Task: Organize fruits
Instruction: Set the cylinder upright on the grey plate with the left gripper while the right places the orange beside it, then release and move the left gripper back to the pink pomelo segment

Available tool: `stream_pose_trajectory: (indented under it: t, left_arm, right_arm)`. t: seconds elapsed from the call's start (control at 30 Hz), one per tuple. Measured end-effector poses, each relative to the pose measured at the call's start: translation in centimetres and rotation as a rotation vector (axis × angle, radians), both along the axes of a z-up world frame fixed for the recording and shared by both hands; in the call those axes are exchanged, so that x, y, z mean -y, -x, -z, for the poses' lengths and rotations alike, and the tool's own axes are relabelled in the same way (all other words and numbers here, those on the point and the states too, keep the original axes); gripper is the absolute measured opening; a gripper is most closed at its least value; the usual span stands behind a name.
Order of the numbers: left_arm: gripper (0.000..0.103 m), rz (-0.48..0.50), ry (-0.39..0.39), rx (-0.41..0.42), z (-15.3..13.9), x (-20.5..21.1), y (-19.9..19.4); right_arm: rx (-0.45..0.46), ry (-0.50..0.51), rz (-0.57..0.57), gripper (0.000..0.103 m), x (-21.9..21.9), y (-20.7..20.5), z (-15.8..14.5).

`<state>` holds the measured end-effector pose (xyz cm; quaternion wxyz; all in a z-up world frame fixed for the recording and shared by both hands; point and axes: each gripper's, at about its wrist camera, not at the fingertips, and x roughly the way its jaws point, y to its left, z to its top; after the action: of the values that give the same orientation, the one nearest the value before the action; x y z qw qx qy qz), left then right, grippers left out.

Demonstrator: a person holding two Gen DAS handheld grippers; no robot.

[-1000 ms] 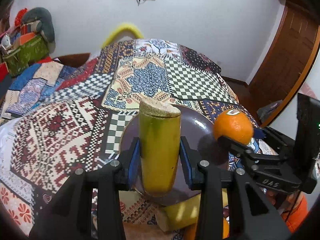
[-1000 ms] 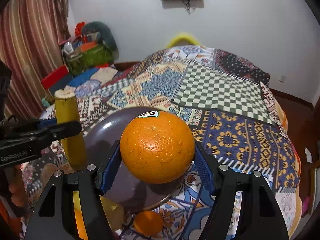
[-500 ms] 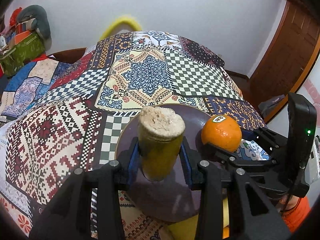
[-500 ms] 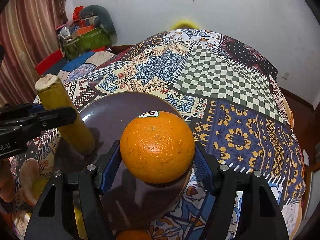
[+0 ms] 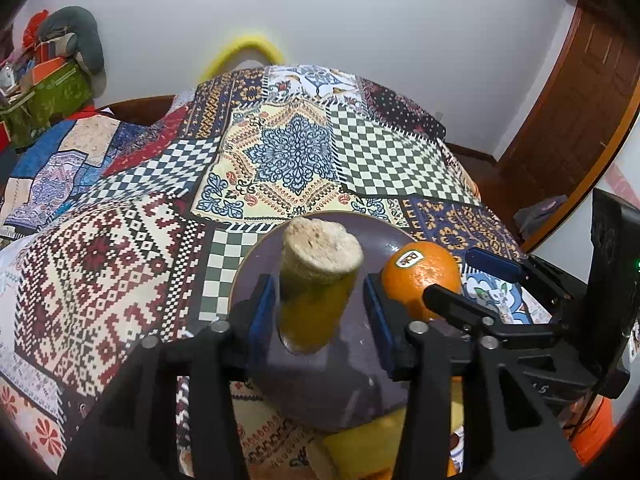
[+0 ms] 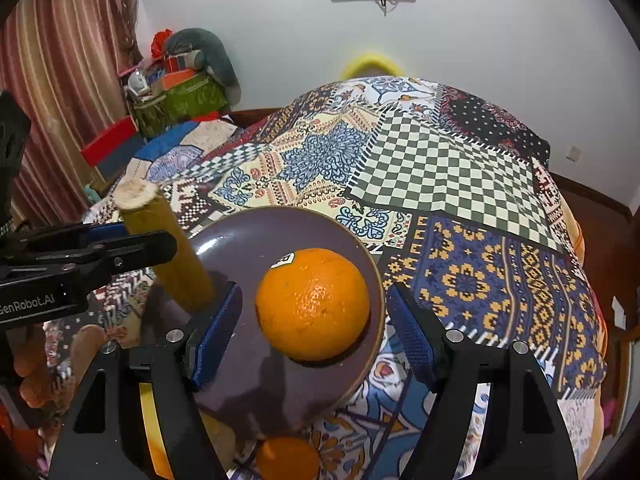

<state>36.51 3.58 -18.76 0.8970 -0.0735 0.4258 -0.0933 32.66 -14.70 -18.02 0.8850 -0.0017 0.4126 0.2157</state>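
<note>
A dark purple plate [image 5: 352, 384] [image 6: 248, 236] lies on the patchwork cloth. A yellow-green cut fruit piece [image 5: 316, 284] [image 6: 168, 256] stands upright on the plate's left part. My left gripper [image 5: 320, 316] is open around it, with gaps on both sides. An orange [image 6: 313, 304] [image 5: 420, 276] with a sticker rests on the plate's right part. My right gripper [image 6: 314, 332] is open, its blue pads apart from the orange on both sides.
Another orange [image 6: 286, 458] and a yellow fruit [image 5: 372, 440] lie on the cloth just in front of the plate. The patchwork-covered table [image 5: 296, 156] stretches far back. Cluttered bags [image 6: 176, 92] stand at the left wall; a wooden door [image 5: 580, 112] is at the right.
Both grippers lowered their fruits onto the plate and opened. The right gripper let go of the orange; the left let go of the cut fruit piece.
</note>
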Motion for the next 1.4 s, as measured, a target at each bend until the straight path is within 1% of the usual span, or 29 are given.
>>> stream_pose_trajectory:
  t: [0.17, 0.3, 0.4, 0.47, 0.6, 0.77, 0.83, 0.97, 1.07, 1.17, 1.3, 1.4]
  left_arm:
    - [0.047, 0.002, -0.019, 0.016, -1.4, 0.1, 1.8]
    - [0.056, -0.006, -0.031, 0.048, -2.8, -0.1, 3.9]
    - [0.056, -0.009, -0.042, 0.068, -3.8, -0.4, 5.9]
    - [0.057, -0.013, -0.045, 0.073, -4.3, -0.6, 6.9]
    - [0.058, -0.02, -0.056, 0.079, -4.9, -1.1, 9.3]
    - [0.062, -0.025, -0.061, 0.074, -4.8, -1.5, 12.1]
    - [0.063, -0.024, -0.064, 0.066, -4.5, -1.5, 13.1]
    - [0.065, -0.024, -0.046, 0.035, -3.4, -1.8, 14.7]
    - [0.065, -0.025, -0.058, 0.009, -2.1, -1.7, 15.9]
    - [0.065, -0.027, -0.074, -0.031, -0.3, -2.0, 16.8]
    - [0.065, -0.048, -0.122, -0.096, 2.5, -2.7, 17.1]
    - [0.066, -0.071, -0.131, -0.132, 4.1, -3.6, 17.0]
  right_arm:
    - [0.032, 0.005, 0.005, 0.072, 0.3, 1.7, -1.5]
    - [0.067, 0.012, -0.002, 0.073, 0.3, 3.6, -2.9]
    - [0.09, 0.011, -0.005, 0.078, 0.3, 5.0, -3.8]
    - [0.101, 0.012, -0.006, 0.078, 0.4, 5.9, -4.4]
    - [0.098, -0.005, -0.008, 0.079, 0.4, 7.7, -4.9]
    - [0.087, -0.007, -0.009, 0.079, 0.3, 9.9, -4.8]
    - [0.079, -0.01, -0.009, 0.079, 0.3, 10.8, -4.6]
    - [0.051, -0.018, -0.008, 0.079, 0.4, 12.7, -3.9]
    - [0.022, -0.016, -0.009, 0.079, 0.2, 14.2, -3.1]
    - [-0.018, 0.001, -0.016, 0.079, 0.0, 15.5, -1.6]
    - [-0.074, 0.033, -0.036, 0.079, -0.7, 16.7, 0.4]
    - [-0.106, 0.06, -0.055, 0.079, -1.0, 17.4, 1.8]
